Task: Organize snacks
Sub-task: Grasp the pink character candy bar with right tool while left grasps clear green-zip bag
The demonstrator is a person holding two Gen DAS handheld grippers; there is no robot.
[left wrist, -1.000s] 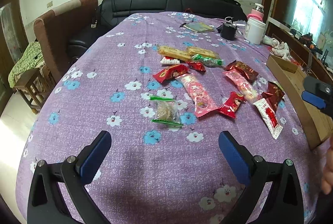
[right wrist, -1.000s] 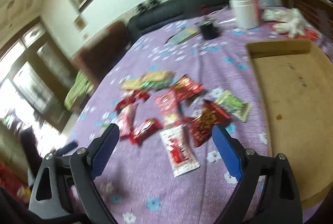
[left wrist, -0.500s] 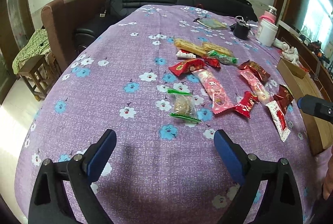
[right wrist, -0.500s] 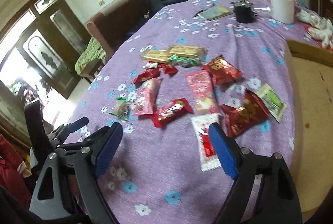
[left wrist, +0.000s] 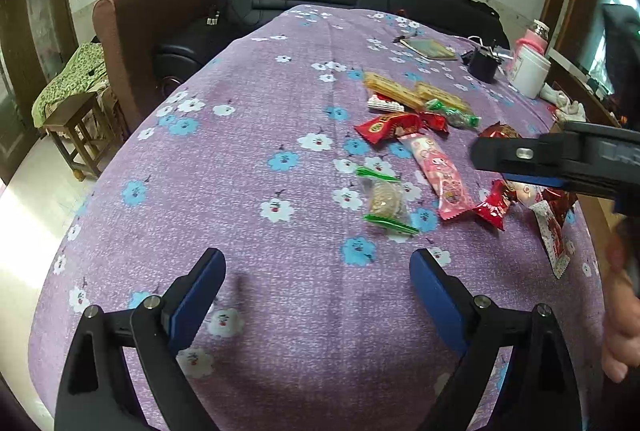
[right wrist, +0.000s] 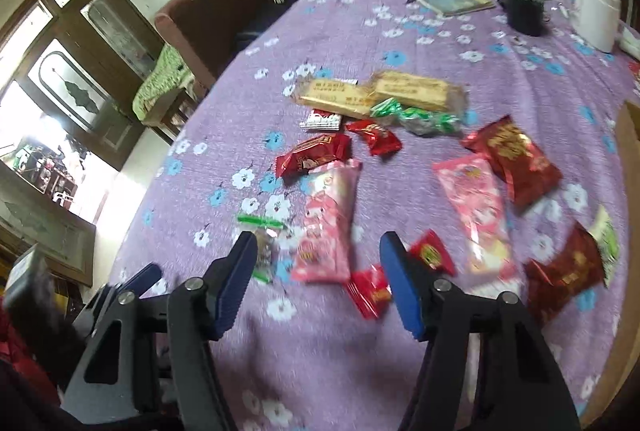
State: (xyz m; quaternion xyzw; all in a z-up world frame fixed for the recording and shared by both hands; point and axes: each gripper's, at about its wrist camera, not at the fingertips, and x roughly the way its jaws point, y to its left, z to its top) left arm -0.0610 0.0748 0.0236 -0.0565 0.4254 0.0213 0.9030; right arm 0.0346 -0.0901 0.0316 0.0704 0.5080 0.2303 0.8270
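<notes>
My right gripper (right wrist: 318, 277), jaws closing on nothing yet, sits nearer the pink snack packet (right wrist: 328, 219) lying lengthwise just ahead; left gripper (left wrist: 318, 273) gapes empty.

Wrapped snacks (right wrist: 400, 167) scattered flat on purple floral cloth: red, pink, green, tan packets

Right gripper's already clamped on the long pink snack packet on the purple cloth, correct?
No. In the right wrist view the right gripper holds nothing: its jaws are closing, and the long pink snack packet lies free beyond them on the purple cloth.
</notes>
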